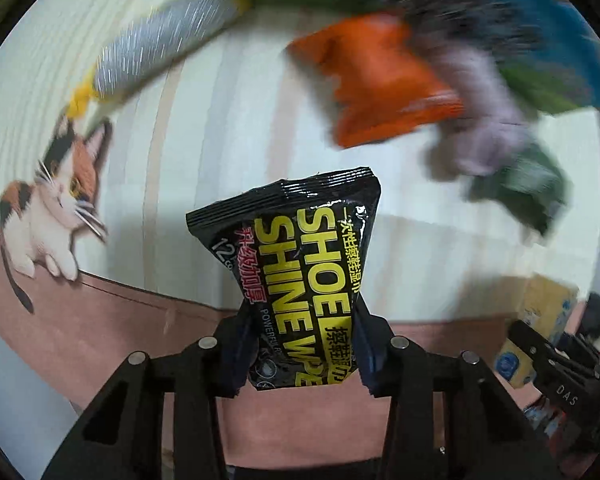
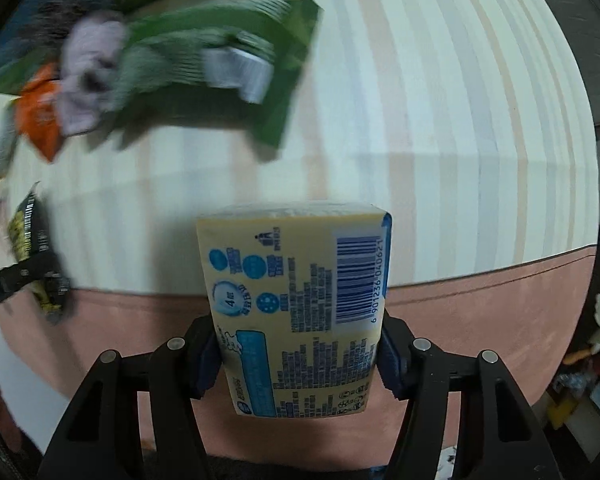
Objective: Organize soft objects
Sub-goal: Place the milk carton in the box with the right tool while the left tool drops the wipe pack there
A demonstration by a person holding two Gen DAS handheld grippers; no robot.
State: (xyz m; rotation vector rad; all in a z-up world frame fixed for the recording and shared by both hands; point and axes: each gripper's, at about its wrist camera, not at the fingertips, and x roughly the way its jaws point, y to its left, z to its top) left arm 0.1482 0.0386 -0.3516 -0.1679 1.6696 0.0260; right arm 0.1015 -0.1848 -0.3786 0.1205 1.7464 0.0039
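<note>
Holding one soft pack in each gripper above the near edge of the striped bedsheet, pink border band below.

Far pile, blurred: blue bag, green bag with a pale resealable flap, orange pouch, lilac cloth bunched on top, grey speckled sleeve far left, cat plush at the left on the sheet edge. All look light and floppy; judged easy to drag, hard to stack.

Tissue pack: yellow plastic-wrapped block, barcode facing the camera, pinched at its lower sides by the right gripper. Sides stay nearly flat under the pads, so it's judged firm-ish but compressible and light. The film is probably slick; holding across the narrow width near the middle, as now, seems right.

Wipes pouch: black with yellow "SHOE SHINE" print, clamped by the left gripper around its lower third. The pouch waists in visibly at the pads and flares above, so it's soft, squashy, likely damp wipes inside with some weight. Glossy film, slip risk if the squeeze is loosened. Grabbing the body is better than the crimped top seam, which would flop.

Right gripper is also visible at the right edge of the left view; the pouch shows at the left edge of the right view.
</note>
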